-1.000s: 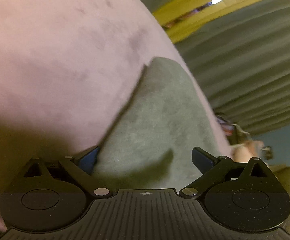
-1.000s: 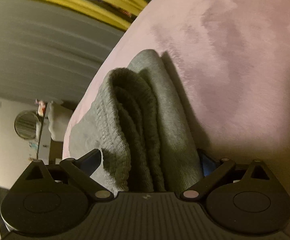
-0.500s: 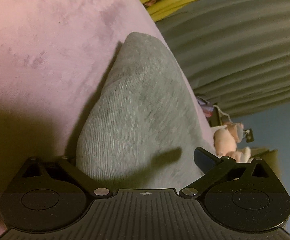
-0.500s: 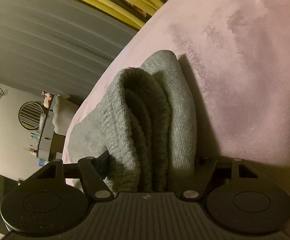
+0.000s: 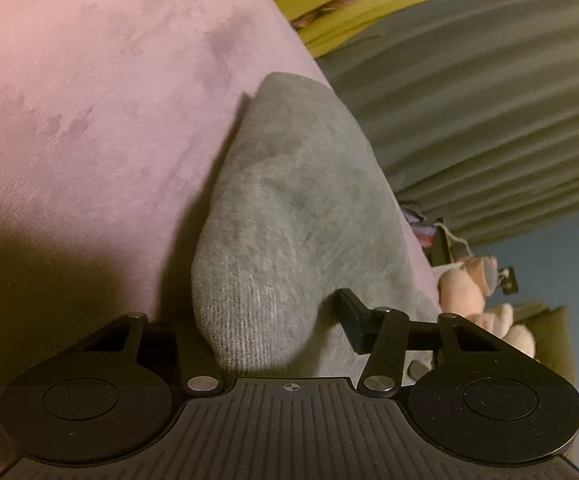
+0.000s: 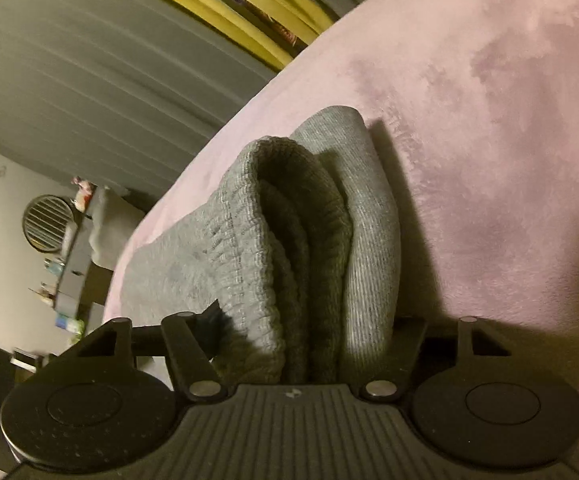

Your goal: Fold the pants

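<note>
The grey knit pants [image 5: 289, 216] lie on a pink suede-like bed cover [image 5: 89, 100]. In the left wrist view, my left gripper [image 5: 257, 332] is shut on a rounded fold of the pants; its right finger [image 5: 351, 314] presses into the cloth and the left finger is hidden behind it. In the right wrist view, my right gripper [image 6: 301, 336] is shut on the bunched, ribbed waistband end of the pants [image 6: 289, 240], several layers thick; cloth hides most of both fingers.
The pink cover [image 6: 489, 120] fills much of both views. Grey pleated curtains [image 5: 489, 100] and a yellow band [image 6: 225, 4] hang behind. Pink plush toys [image 5: 473, 280] sit at the bed's edge. A shelf with a round fan [image 6: 47, 222] stands far left.
Both grippers have closed from open onto the pants over the last second. The cloth now bulges up between the left fingers, and the views have shifted slightly.
</note>
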